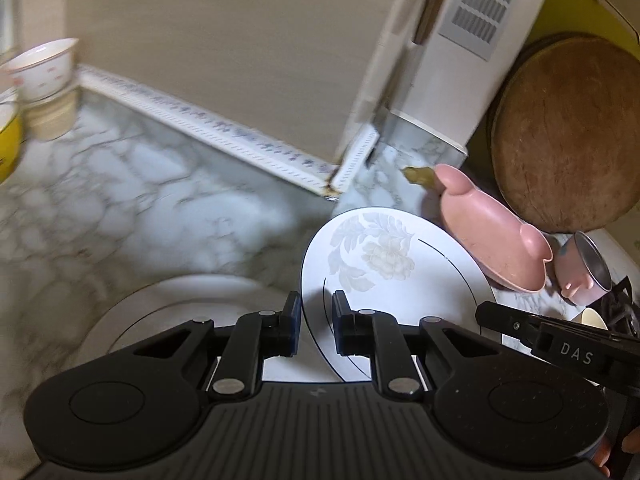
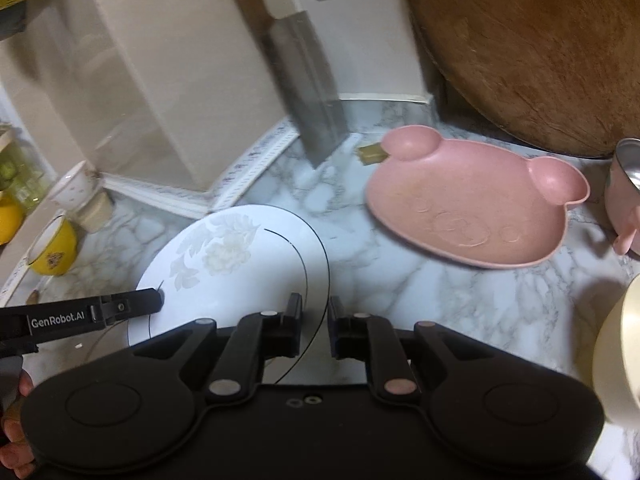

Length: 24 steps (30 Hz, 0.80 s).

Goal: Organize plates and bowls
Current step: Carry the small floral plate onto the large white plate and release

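1. Your left gripper [image 1: 316, 326] fills the lower centre of the left wrist view. Its jaws stand a narrow gap apart, with the near edge of the white floral plate [image 1: 384, 272] running between them; you cannot tell from this view whether the pads press on it.
2. Your right gripper [image 2: 314, 328] sits at the lower centre of the right wrist view, jaws likewise a narrow gap apart. The right edge of the same floral plate [image 2: 236, 272] passes between them, and again a firm grip cannot be confirmed.
3. That plate appears tilted, lifted off the marble bench [image 2: 392, 288], and lies centre-left in the right wrist view.
4. Below and left of it in the left wrist view you see a second, plain pale plate [image 1: 180, 304] lying flat on the bench [image 1: 120, 200].
5. Your pink bear-shaped plate [image 2: 476, 204] rests on the bench at the centre right, apart from the floral plate.
6. At the far left of the right wrist view stand a yellow bowl [image 2: 54, 248] and a white patterned bowl [image 2: 76, 188].
7. Along the right edge you see a pink cup [image 2: 624, 196] and, lower, part of a cream bowl [image 2: 618, 356].
8. Upper right holds a round wooden board [image 2: 532, 52] leaning upright; a cleaver [image 2: 308, 92] stands blurred at upper centre.
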Each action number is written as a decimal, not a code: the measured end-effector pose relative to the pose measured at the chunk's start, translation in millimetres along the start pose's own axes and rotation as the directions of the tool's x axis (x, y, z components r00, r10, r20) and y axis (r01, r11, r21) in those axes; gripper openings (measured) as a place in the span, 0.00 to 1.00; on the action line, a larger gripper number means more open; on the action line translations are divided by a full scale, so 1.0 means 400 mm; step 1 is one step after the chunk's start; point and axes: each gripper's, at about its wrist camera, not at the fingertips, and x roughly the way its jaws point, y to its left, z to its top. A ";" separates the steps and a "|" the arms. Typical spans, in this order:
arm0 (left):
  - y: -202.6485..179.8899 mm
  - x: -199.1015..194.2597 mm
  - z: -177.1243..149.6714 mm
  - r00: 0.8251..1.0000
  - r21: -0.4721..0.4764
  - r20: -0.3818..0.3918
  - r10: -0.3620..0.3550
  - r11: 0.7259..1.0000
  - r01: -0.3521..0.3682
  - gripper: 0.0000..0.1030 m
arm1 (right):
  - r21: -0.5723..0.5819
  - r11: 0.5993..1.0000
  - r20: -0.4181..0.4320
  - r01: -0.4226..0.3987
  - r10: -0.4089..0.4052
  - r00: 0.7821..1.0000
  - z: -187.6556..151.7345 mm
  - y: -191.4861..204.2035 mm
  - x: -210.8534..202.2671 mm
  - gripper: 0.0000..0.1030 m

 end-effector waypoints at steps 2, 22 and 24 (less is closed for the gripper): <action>0.026 -0.025 -0.016 1.000 -0.026 0.002 0.010 1.000 -0.010 0.15 | -0.015 1.000 -0.007 -0.024 0.024 1.000 -0.010 0.022 -0.007 0.14; 0.235 -0.118 -0.181 0.991 -0.198 -0.033 0.127 0.971 -0.131 0.14 | -0.197 0.969 -0.143 -0.146 0.119 0.983 -0.126 0.227 0.042 0.14; 0.240 -0.113 -0.186 0.990 -0.200 -0.041 0.132 0.970 -0.137 0.14 | -0.207 0.967 -0.151 -0.147 0.117 0.982 -0.131 0.235 0.049 0.14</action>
